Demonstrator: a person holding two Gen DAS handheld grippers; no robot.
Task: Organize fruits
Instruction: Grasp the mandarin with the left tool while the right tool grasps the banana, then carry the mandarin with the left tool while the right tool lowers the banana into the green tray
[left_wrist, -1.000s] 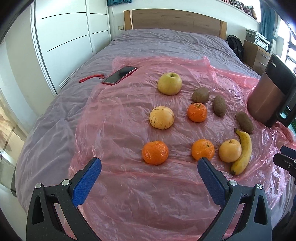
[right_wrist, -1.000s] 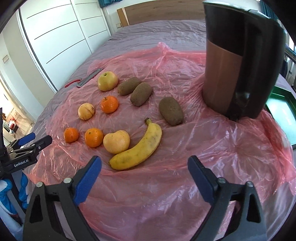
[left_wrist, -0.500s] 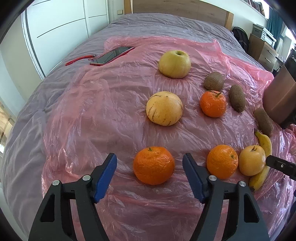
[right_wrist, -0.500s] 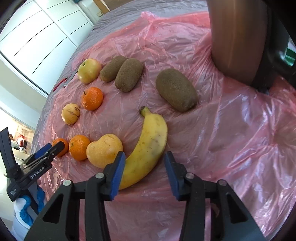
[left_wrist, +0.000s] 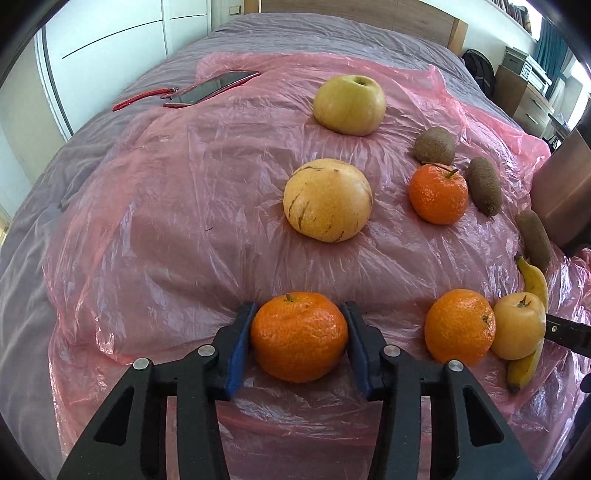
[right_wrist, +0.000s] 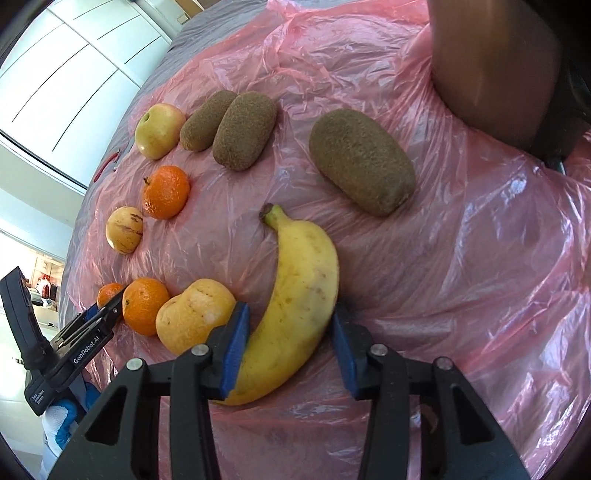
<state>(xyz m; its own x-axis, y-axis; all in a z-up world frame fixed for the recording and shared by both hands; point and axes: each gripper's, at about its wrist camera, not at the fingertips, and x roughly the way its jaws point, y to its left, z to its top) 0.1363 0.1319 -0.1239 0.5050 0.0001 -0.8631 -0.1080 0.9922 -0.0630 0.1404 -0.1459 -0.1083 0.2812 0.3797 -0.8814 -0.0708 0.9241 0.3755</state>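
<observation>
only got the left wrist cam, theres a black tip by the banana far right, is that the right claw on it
Observer: Yes. The right claw has the banana between its jaws, which have just been closing; both pads look pressed on it.
Operator: where along it
Observer: On the thick lower part; the stem end points toward the lone kiwi.
Operator: clear of the yellow fruit
Observer: Barely. One pad sits between the banana and the yellow fruit.
</observation>
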